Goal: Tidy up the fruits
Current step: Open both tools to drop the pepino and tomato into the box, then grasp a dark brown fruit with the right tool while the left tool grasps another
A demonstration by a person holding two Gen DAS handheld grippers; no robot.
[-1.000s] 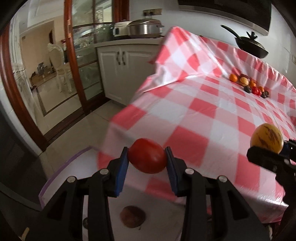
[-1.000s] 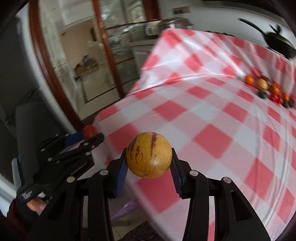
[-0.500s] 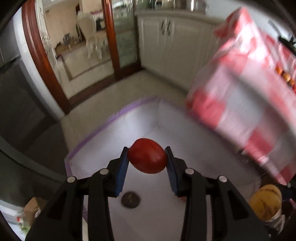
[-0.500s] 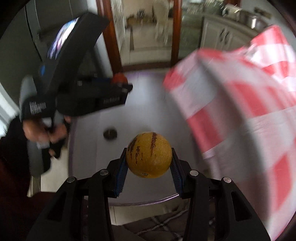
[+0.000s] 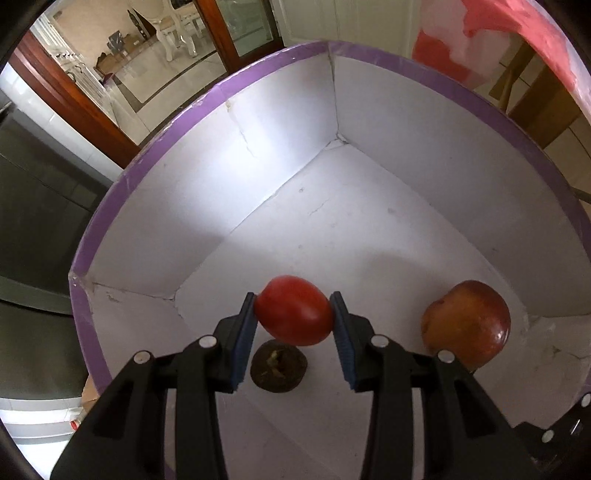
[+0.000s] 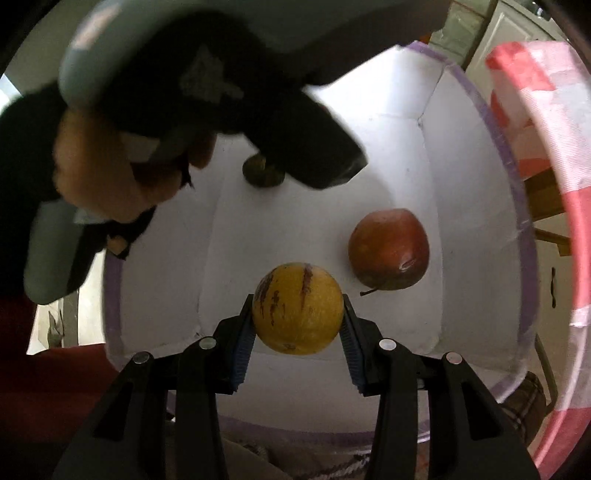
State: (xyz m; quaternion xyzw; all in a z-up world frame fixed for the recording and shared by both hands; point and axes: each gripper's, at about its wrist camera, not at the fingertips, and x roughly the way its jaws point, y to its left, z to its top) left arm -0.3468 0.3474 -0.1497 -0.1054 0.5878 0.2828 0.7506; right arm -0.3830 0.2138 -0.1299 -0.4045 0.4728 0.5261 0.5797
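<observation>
My left gripper point(image 5: 294, 314) is shut on a red tomato point(image 5: 293, 310) and points down into a white box with a purple rim point(image 5: 147, 155). On the box floor lie a dark brown round fruit point(image 5: 277, 370) just under the tomato and a red-yellow apple point(image 5: 466, 325) to the right. My right gripper point(image 6: 298, 314) is shut on a yellow fruit with purple streaks point(image 6: 297, 308), also above the box point(image 6: 517, 229). In the right wrist view the apple point(image 6: 388, 249) lies beyond the yellow fruit, and the left gripper's body and a hand point(image 6: 110, 173) partly hide the dark fruit point(image 6: 258, 173).
The red-and-white checked tablecloth point(image 6: 554, 166) hangs down beside the box on the right, also seen as the cloth point(image 5: 517, 33) at the top right. Wooden table legs point(image 5: 532, 110) stand behind the box. A brown door frame point(image 5: 74, 103) and tiled floor lie to the left.
Both grippers swung away from the table top and dropped down, tilting steeply, until they hang over the box interior. Each still holds its fruit. The apple came into view.
</observation>
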